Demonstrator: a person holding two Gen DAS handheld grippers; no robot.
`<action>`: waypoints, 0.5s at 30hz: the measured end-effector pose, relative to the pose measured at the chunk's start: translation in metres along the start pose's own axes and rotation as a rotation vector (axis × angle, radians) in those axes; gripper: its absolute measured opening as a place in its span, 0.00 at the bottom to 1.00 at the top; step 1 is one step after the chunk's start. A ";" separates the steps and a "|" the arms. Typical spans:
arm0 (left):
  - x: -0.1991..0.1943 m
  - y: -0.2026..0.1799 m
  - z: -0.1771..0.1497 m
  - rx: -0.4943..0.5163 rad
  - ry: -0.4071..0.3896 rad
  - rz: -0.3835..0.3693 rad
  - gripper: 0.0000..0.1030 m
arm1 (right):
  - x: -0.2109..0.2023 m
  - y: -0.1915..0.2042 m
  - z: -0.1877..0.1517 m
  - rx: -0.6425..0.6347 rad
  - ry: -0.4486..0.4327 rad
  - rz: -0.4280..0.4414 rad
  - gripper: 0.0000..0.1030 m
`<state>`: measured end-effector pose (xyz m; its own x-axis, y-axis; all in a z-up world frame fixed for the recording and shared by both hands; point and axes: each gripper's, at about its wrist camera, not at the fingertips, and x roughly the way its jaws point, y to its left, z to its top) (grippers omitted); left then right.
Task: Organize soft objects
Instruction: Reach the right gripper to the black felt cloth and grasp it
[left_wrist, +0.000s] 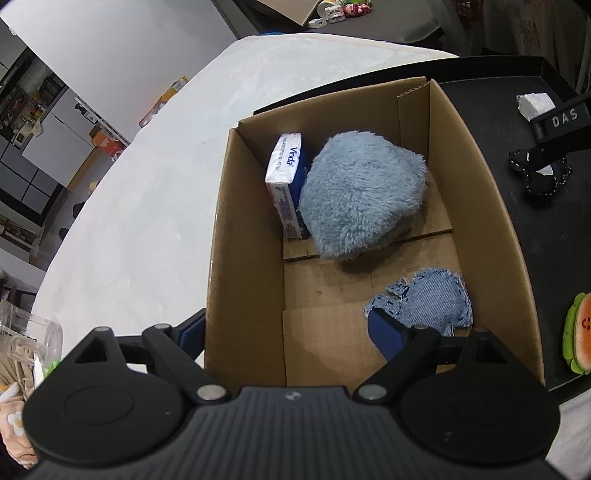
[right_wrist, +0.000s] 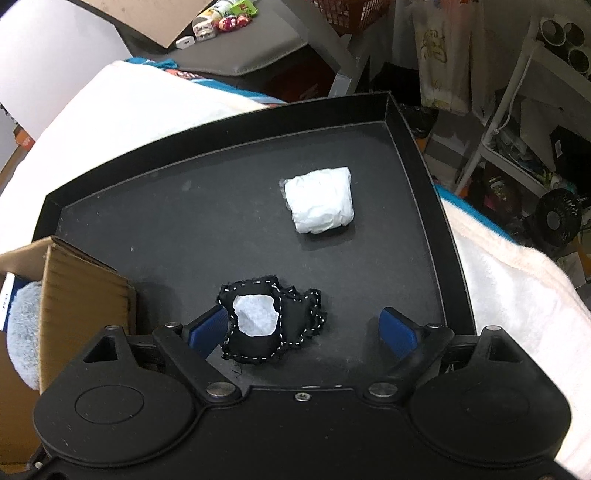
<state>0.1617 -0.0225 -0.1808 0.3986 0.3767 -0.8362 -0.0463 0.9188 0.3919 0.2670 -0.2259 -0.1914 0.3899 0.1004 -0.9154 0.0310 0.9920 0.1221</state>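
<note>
A cardboard box holds a fluffy blue cushion, a Vinda tissue pack and a denim patch toy. My left gripper is open over the box's near edge; one finger is outside the left wall, the other by the denim toy. My right gripper is open above the black tray, with a black stitched fabric toy with a white patch between its fingers, close to the left finger. A white wrapped soft pack lies farther on the tray.
The box stands on the tray's left part. A hamburger plush lies on the tray right of the box. A white cloth-covered table surrounds the tray. A clear jar is at near left. Shelves and a fan are at right.
</note>
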 end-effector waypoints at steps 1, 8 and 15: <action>0.000 0.000 0.000 -0.001 0.000 -0.001 0.86 | 0.001 0.001 -0.001 -0.003 0.003 -0.001 0.82; -0.002 0.002 -0.001 -0.002 -0.011 -0.010 0.86 | 0.005 0.008 -0.004 -0.035 0.028 0.016 0.33; -0.005 0.007 -0.002 -0.021 -0.024 -0.034 0.86 | -0.003 0.012 -0.010 -0.060 0.003 0.029 0.22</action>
<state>0.1576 -0.0177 -0.1749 0.4219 0.3426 -0.8394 -0.0514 0.9334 0.3552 0.2571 -0.2134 -0.1908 0.3870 0.1294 -0.9130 -0.0358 0.9915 0.1254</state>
